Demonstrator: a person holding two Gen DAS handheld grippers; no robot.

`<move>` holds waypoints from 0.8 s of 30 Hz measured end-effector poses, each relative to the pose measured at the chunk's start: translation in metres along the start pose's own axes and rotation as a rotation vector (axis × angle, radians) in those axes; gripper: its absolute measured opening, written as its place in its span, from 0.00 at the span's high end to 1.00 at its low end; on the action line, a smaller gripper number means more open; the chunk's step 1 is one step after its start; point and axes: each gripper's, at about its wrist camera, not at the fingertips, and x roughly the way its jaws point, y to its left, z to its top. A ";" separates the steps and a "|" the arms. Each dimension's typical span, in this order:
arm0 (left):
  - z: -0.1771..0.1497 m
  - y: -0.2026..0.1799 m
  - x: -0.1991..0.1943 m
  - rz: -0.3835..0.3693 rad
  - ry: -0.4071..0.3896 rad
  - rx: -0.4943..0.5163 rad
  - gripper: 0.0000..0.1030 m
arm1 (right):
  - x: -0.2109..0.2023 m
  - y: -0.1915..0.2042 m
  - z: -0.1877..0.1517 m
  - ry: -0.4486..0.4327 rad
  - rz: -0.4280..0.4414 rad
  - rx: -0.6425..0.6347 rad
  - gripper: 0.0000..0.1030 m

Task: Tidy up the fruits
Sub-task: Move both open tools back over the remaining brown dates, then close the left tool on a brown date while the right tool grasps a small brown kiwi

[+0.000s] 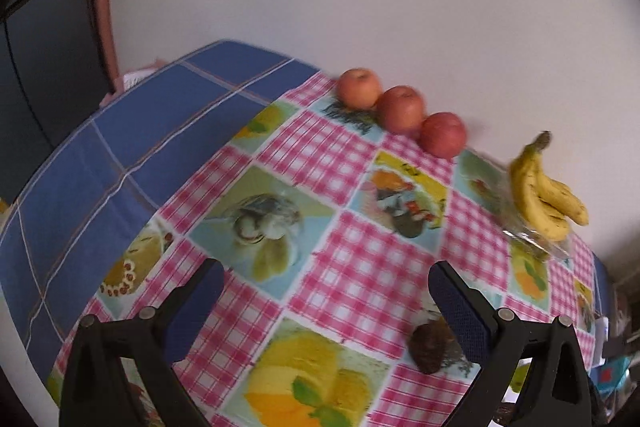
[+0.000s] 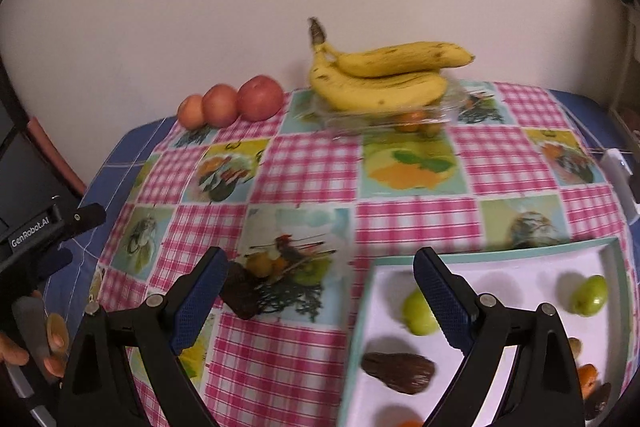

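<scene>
Both claws were seen spread wide with nothing held. In the right wrist view the right claw was poised over the desk, with a dark brown fruit lying on the cloth just beside its left finger, at the lower left of the frame. In the left wrist view the left claw was held low over the same fruit, seen near its right finger.

A good part of the sorting was judged done: a white tray at lower right already carried two green fruits, a dark fruit and some orange pieces. Three apples and a bunch of bananas on a clear dish were lined up along the far wall. The loose dark fruit appeared to be what was left.
</scene>
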 end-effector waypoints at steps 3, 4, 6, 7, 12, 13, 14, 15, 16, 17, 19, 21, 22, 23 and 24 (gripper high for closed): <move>-0.002 0.007 0.009 0.011 0.023 -0.021 0.00 | 0.012 0.007 -0.002 0.017 0.032 0.013 0.09; -0.003 0.007 0.011 0.010 0.026 -0.022 0.00 | 0.015 0.009 -0.003 0.021 0.037 0.014 0.09; -0.005 0.006 0.020 0.015 0.042 -0.015 0.00 | 0.022 0.011 -0.004 0.031 0.048 0.022 0.10; -0.006 0.004 0.026 0.021 0.054 -0.004 0.00 | 0.026 0.012 -0.004 0.033 0.065 0.033 0.14; -0.014 -0.001 0.056 0.021 0.128 0.002 0.00 | 0.043 0.016 -0.003 0.060 0.110 0.058 0.33; -0.014 0.000 0.059 0.016 0.134 -0.006 0.00 | 0.047 0.016 -0.003 0.068 0.118 0.060 0.37; -0.014 0.000 0.061 0.014 0.138 -0.010 0.00 | 0.051 0.017 -0.004 0.077 0.128 0.062 0.40; -0.014 0.000 0.063 0.013 0.139 -0.011 0.00 | 0.055 0.018 -0.004 0.087 0.137 0.065 0.45; -0.013 0.000 0.064 0.013 0.139 -0.013 0.00 | 0.060 0.019 -0.004 0.096 0.143 0.069 0.50; -0.012 0.000 0.066 0.012 0.140 -0.017 0.00 | 0.064 0.019 -0.005 0.105 0.146 0.073 0.52; -0.011 0.001 0.069 0.009 0.142 -0.026 0.00 | 0.071 0.019 -0.007 0.120 0.150 0.082 0.57; -0.010 0.002 0.073 0.007 0.144 -0.037 0.00 | 0.079 0.019 -0.009 0.135 0.160 0.093 0.59; -0.009 0.003 0.074 0.007 0.145 -0.039 0.00 | 0.082 0.019 -0.010 0.143 0.165 0.099 0.61; -0.009 0.002 0.076 0.005 0.148 -0.039 0.00 | 0.086 0.020 -0.011 0.150 0.168 0.104 0.62; -0.009 0.003 0.077 0.004 0.150 -0.039 0.00 | 0.088 0.020 -0.011 0.155 0.169 0.106 0.63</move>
